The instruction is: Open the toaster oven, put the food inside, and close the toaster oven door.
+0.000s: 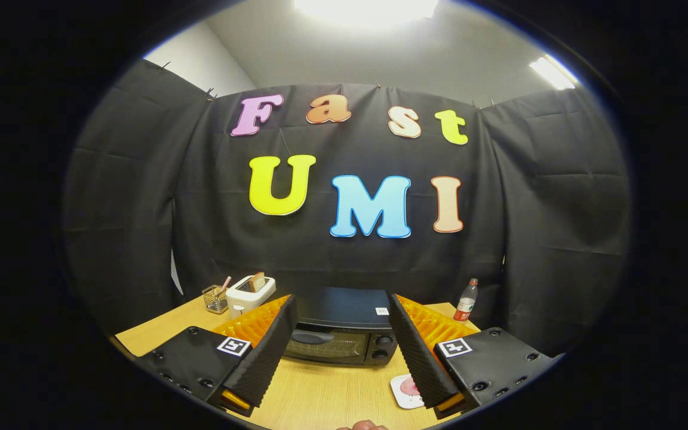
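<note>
A black toaster oven (341, 334) stands on the wooden table (326, 394), straight ahead beyond my fingers, its glass door shut with a handle across the top and two knobs on its right side. A small white plate (405, 391) with pink food on it lies on the table by the inner side of my right finger (418, 352). My gripper (341, 349) is open and held above the table, with nothing between its black ribbed fingers. The left finger (266, 355) frames the oven's left side.
A white pop-up toaster (249, 294) with a slice of bread stands back left, next to a small wire basket (215, 298). A plastic bottle (467, 300) with a red label stands back right. A fingertip (363, 426) of a person shows at the table's near edge.
</note>
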Tool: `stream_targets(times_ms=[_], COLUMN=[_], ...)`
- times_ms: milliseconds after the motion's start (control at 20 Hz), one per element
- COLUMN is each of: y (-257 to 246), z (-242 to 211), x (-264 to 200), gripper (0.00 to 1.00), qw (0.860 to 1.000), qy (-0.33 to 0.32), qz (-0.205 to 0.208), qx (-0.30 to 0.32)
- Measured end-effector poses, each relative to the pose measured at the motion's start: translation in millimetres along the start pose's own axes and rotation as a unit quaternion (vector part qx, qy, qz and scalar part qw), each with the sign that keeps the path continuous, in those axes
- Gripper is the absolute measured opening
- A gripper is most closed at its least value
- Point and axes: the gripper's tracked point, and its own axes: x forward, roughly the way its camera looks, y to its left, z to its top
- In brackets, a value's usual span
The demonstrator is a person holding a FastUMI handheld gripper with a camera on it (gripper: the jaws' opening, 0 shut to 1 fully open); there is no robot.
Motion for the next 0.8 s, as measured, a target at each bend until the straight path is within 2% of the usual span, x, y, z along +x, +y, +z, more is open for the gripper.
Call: stream_targets(times_ms=[600, 800], y=[35, 42], z=[1, 1], x=[11, 27], gripper=[0.98, 0.98], qw=[0.999, 0.999], qy=[0.019, 0.025], qz=[0.023, 0.027], qx=[-0.014, -0.021])
